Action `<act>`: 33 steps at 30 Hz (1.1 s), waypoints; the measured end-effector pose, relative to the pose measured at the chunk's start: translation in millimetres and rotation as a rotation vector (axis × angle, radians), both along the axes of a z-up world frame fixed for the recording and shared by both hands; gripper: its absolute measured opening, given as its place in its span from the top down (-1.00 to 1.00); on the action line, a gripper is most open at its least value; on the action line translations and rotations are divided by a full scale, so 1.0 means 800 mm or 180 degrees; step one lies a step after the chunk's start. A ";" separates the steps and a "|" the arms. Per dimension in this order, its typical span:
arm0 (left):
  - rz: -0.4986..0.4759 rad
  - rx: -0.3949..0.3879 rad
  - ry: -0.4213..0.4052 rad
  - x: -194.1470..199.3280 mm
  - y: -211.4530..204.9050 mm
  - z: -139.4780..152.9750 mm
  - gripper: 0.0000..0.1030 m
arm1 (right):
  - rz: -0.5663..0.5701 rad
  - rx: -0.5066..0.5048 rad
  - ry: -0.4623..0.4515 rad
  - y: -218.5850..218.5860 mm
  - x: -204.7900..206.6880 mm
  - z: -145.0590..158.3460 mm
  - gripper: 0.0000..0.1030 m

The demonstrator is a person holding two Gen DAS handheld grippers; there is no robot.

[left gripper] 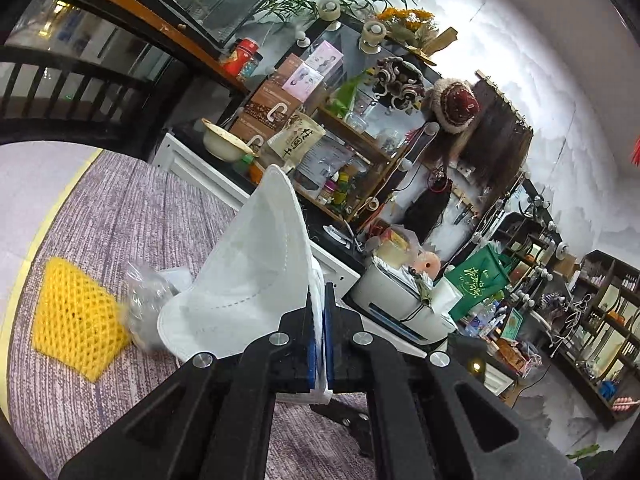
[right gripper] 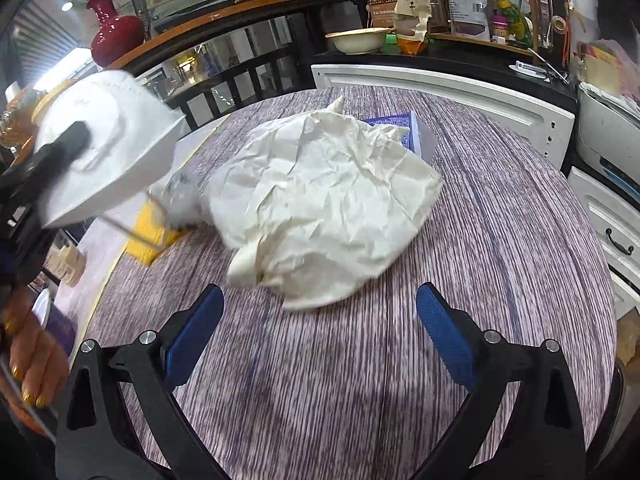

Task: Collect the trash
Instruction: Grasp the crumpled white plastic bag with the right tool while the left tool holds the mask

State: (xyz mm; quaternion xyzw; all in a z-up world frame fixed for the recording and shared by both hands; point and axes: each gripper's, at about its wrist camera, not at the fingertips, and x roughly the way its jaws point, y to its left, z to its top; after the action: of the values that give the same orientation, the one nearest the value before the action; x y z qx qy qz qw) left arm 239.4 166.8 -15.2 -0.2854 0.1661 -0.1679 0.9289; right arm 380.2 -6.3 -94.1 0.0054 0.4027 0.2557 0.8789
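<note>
While the left hand-held gripper [left gripper: 319, 344] pinches the white face mask [left gripper: 256, 272] clear of the tabletop [right gripper: 500, 240], the right hand-held gripper [right gripper: 318, 332], jaws wide, should straddle the crumpled paper's [right gripper: 320, 200] near edge before closing.

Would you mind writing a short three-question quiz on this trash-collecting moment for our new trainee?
1. True or false: the left claw is shut on the white face mask.
2. Which item lies directly ahead of the open right claw? A) the crumpled white paper B) the yellow foam net C) the cream bowl
3. Fill in: the yellow foam net lies flat on the round ______.

Key
1. True: its blue pads pinch the mask's edge and the mask is off the table.
2. A: the paper sits between and just beyond its fingers.
3. Table.
</note>
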 end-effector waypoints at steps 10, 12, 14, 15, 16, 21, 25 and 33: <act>0.0108 -0.0016 0.0024 0.000 0.011 -0.002 0.93 | 0.0129 0.0190 -0.0043 0.011 0.018 -0.003 0.66; 0.0089 0.0005 0.0019 -0.001 0.009 -0.003 0.93 | 0.0138 0.0211 -0.0016 0.009 0.017 -0.002 0.70; 0.0104 0.0080 0.0025 0.000 0.005 -0.003 0.93 | 0.0129 0.0235 -0.0045 0.002 0.012 0.000 0.73; 0.0116 0.0094 0.0038 0.000 0.004 -0.003 0.93 | 0.0123 0.0224 -0.0074 -0.001 0.008 0.002 0.73; 0.0115 0.0076 0.0051 0.001 0.005 -0.006 0.93 | 0.0120 0.0222 -0.0091 -0.004 0.006 0.004 0.74; 0.0156 0.0095 0.0060 0.001 0.008 -0.007 0.93 | 0.0114 0.0284 -0.0190 -0.021 -0.012 0.018 0.80; 0.0192 0.0300 -0.0046 -0.006 0.001 -0.001 0.93 | 0.0155 0.0329 -0.0349 -0.038 -0.042 0.041 0.81; 0.0139 0.0400 -0.0004 -0.006 -0.012 -0.004 0.93 | -0.0021 0.0226 -0.0717 -0.107 -0.111 0.088 0.82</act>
State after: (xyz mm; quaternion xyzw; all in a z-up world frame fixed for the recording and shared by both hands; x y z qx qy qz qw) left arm 235.0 157.1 -18.8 -0.2300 0.1695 -0.1370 0.9485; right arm 291.6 -92.0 -23.4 0.0091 0.2921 0.2660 0.9186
